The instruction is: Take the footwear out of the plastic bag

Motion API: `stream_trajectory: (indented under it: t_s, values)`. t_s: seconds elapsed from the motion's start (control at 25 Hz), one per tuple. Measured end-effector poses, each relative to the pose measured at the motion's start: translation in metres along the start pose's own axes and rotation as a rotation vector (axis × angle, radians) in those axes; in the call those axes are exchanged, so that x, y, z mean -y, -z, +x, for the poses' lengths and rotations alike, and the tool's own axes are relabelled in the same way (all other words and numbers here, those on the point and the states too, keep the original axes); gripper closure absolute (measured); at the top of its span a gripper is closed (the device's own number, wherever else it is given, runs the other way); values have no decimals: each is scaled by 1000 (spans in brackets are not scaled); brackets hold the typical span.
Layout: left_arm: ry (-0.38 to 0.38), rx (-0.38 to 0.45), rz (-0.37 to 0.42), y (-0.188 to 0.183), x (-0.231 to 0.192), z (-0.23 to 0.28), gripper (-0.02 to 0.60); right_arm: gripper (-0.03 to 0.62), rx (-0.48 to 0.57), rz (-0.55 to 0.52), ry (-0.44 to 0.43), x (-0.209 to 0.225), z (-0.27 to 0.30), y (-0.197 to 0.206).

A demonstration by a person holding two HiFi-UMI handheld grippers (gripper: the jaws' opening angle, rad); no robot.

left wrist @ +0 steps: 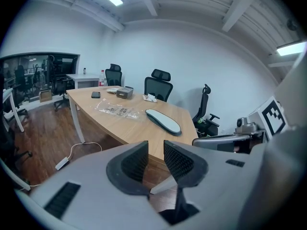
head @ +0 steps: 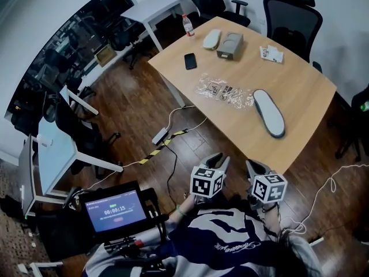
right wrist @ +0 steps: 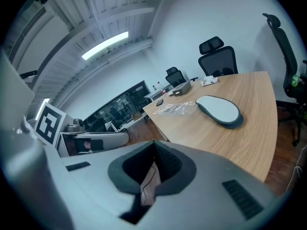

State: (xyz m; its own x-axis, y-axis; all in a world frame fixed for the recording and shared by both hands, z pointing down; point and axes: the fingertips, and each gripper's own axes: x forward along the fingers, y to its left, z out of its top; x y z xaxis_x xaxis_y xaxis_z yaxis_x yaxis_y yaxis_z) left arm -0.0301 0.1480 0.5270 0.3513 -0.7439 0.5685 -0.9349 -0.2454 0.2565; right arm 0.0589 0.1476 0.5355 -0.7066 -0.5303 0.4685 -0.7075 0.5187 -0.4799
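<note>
Head view: footwear (head: 269, 113) on wooden table (head: 302, 85)

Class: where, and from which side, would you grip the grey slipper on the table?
Probably the grey slipper at its near end, coming from the table's near edge: it lies flat, that end nearest, and its dark rim offers a lip to pinch.
</note>
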Motion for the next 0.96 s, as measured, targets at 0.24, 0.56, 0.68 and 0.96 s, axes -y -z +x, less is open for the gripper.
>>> stream_trajectory:
  t_s: [0.24, 0.56, 0.68, 0.96]
  values:
    - [28, 12, 7, -8, -6, -7, 478, 603, 13, -18, 33, -11, 1, -9]
    - [59, -17, -13, 2, -11, -7, 479, 603, -4, -16, 65, -17, 2, -1]
    - [68, -26, -12, 8, -10, -5, 479, 603, -14, -14, 70, -18, 2, 5]
    - [73, -38, -10, 11, -8, -9, 479, 603, -41, -11, 74, -25, -3, 15]
